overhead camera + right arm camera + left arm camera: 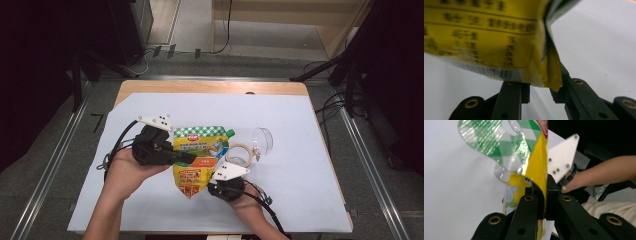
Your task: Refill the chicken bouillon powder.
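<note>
A yellow refill pouch (199,156) with a green checked top and a corner spout is held over the middle of the white sheet. My left gripper (186,158) is shut on its left edge, and the left gripper view shows the yellow film (537,170) pinched between the black jaws (544,193). My right gripper (214,184) sits at the pouch's lower right corner. In the right gripper view its jaws (541,86) stand apart, and the pouch's printed back (486,37) with a barcode hangs just over them.
A wooden ring (239,154) lies right of the pouch, and a clear glass (263,139) lies on its side beyond it. The white sheet (300,165) covers a wooden table. The other hand's grey plate (562,157) appears behind the pouch.
</note>
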Demonstrator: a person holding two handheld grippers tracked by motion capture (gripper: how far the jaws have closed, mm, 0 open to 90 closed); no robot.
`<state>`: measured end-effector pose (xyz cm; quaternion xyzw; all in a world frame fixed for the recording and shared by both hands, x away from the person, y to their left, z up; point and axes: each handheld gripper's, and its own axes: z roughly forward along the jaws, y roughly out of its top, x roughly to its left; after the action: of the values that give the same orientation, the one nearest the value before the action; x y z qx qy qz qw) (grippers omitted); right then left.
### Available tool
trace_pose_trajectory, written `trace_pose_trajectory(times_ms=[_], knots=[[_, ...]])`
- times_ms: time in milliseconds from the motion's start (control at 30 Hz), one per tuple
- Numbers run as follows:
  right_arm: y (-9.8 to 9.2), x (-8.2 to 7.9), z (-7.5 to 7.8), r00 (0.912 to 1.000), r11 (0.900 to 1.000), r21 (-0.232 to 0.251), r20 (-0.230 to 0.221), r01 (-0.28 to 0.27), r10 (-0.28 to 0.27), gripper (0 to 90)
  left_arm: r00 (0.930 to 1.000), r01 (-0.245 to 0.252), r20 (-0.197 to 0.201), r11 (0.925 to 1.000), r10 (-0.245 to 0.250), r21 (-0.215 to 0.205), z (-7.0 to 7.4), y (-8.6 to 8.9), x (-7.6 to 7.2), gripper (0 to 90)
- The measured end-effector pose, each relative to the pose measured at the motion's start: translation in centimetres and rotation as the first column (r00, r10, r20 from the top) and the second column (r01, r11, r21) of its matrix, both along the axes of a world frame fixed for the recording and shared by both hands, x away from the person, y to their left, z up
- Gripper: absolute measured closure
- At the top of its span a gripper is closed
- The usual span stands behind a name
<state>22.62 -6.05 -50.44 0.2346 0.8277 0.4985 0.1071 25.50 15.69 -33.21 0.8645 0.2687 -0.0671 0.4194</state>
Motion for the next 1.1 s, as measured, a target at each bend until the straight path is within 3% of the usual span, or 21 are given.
trace_pose_trajectory(times_ms=[67,300,533,633,767,900,1100], knots=[[0.4,-0.6,0.0,0.9996,1.000,-0.005,-0.008,-0.026,0.026,73.9,0.9996,-0.028,0.007,0.9993,0.028,-0.026,-0.2,-0.2,0.2,89.1],[1.0,-1.7,0.4,0.9969,0.997,0.015,-0.028,-0.073,0.074,73.9,0.9975,-0.061,0.034,0.9967,0.063,-0.053,-0.8,-1.0,0.3,84.7],[1.2,-2.4,0.6,0.9937,0.995,0.026,-0.051,-0.099,0.100,75.0,0.9934,-0.107,0.040,0.9941,0.108,-0.019,-1.8,-2.5,0.6,77.5],[1.4,-2.8,0.8,0.9923,0.993,0.031,-0.048,-0.112,0.114,75.4,0.9935,-0.106,0.041,0.9943,0.106,-0.017,-2.2,-3.0,0.6,76.4],[1.7,-3.4,1.1,0.9889,0.990,0.043,-0.056,-0.135,0.137,75.2,0.9922,-0.114,0.052,0.9932,0.113,0.021,-2.6,-3.8,0.6,73.2],[1.8,-3.5,1.2,0.9865,0.988,0.051,-0.061,-0.148,0.151,74.5,0.9923,-0.116,0.047,0.9927,0.114,0.032,-2.9,-4.2,0.6,71.5],[1.8,-3.4,1.4,0.9811,0.984,0.087,-0.107,-0.153,0.162,73.6,0.9918,-0.127,0.020,0.9905,0.126,0.053,-3.3,-4.8,0.6,66.2]])
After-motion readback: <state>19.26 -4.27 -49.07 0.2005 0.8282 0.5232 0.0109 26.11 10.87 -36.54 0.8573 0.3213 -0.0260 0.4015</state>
